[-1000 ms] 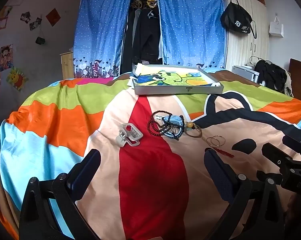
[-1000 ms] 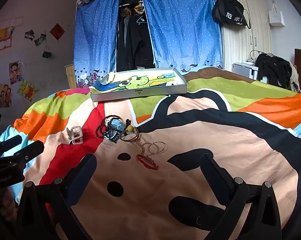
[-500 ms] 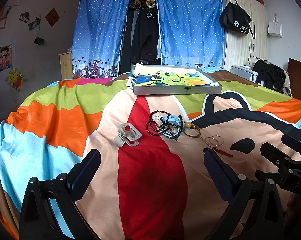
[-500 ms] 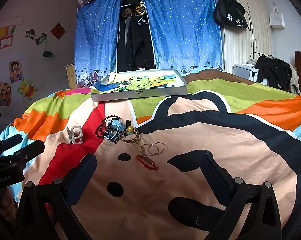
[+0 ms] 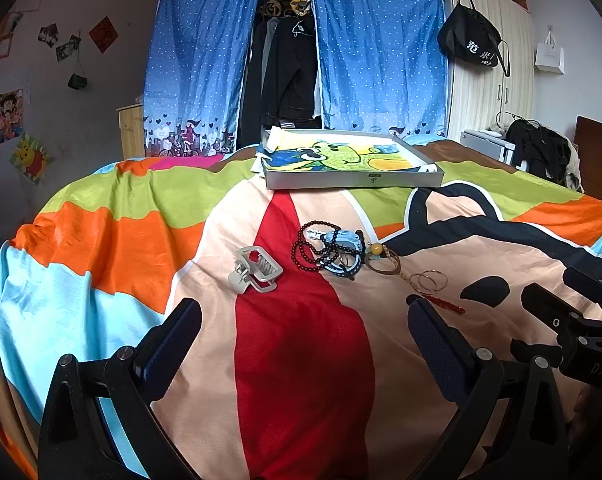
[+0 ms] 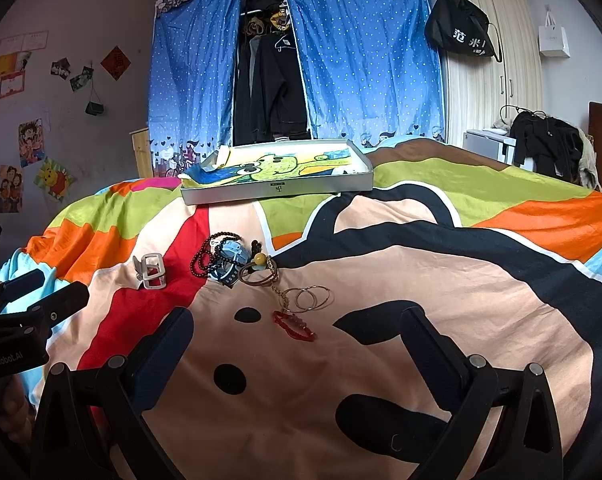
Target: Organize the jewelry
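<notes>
Jewelry lies in a loose row on the colourful bedspread. A grey hair claw (image 5: 256, 269) (image 6: 151, 271) sits leftmost. Beside it a dark bead bracelet (image 5: 316, 245) (image 6: 210, 252) tangles with a blue watch (image 5: 343, 243) (image 6: 231, 255). A brown bangle with a yellow bead (image 5: 382, 259) (image 6: 259, 269), thin hoops (image 5: 432, 281) (image 6: 312, 298) and a red bracelet (image 5: 445, 304) (image 6: 295, 325) follow. A shallow grey box (image 5: 353, 179) (image 6: 277, 189) with a cartoon lining stands farther back. My left gripper (image 5: 304, 338) and right gripper (image 6: 297, 338) hover open and empty, short of the jewelry.
The bed drops off at its left edge (image 5: 5, 280). Blue curtains (image 5: 377, 60) and hanging clothes stand behind the box. A wardrobe with a black bag (image 6: 463, 32) is at the right. Each gripper shows in the other's view at the frame edge.
Both grippers have crept slightly forward towards the jewelry. Nothing on the bed has moved.
</notes>
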